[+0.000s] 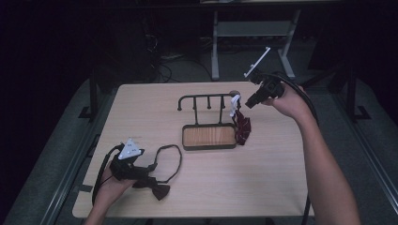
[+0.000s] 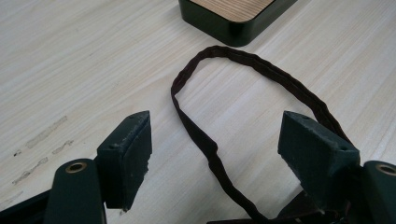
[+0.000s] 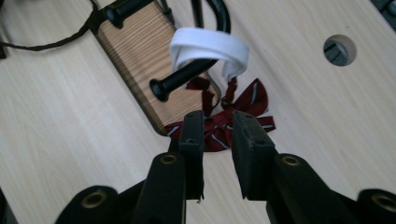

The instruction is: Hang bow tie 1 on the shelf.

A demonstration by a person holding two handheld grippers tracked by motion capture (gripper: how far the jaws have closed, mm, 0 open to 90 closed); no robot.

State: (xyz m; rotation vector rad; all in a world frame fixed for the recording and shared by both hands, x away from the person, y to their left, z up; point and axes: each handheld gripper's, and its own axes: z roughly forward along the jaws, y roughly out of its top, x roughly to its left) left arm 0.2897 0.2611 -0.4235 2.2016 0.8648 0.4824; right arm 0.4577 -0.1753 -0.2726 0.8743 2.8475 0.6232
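A black peg rack (image 1: 206, 97) stands on a wooden-topped base (image 1: 209, 136) mid-table. A red striped bow tie (image 1: 242, 127) hangs at the rack's right end, its white strap (image 3: 205, 44) looped over a peg (image 3: 187, 77). My right gripper (image 1: 248, 101) hovers just right of that strap, jaws (image 3: 218, 116) a narrow gap apart with nothing between them. A dark bow tie (image 1: 157, 189) lies at the front left, its thin strap loop (image 1: 169, 161) spread on the table. My left gripper (image 1: 146, 174) sits low over it, open, with the strap (image 2: 261, 70) running between its jaws (image 2: 217, 119).
The rack's other pegs are bare. A round cable hole (image 3: 339, 50) sits in the tabletop beyond the red tie. The base's corner (image 2: 233, 28) lies just past the strap loop. Behind the table stands a white desk frame (image 1: 253, 33).
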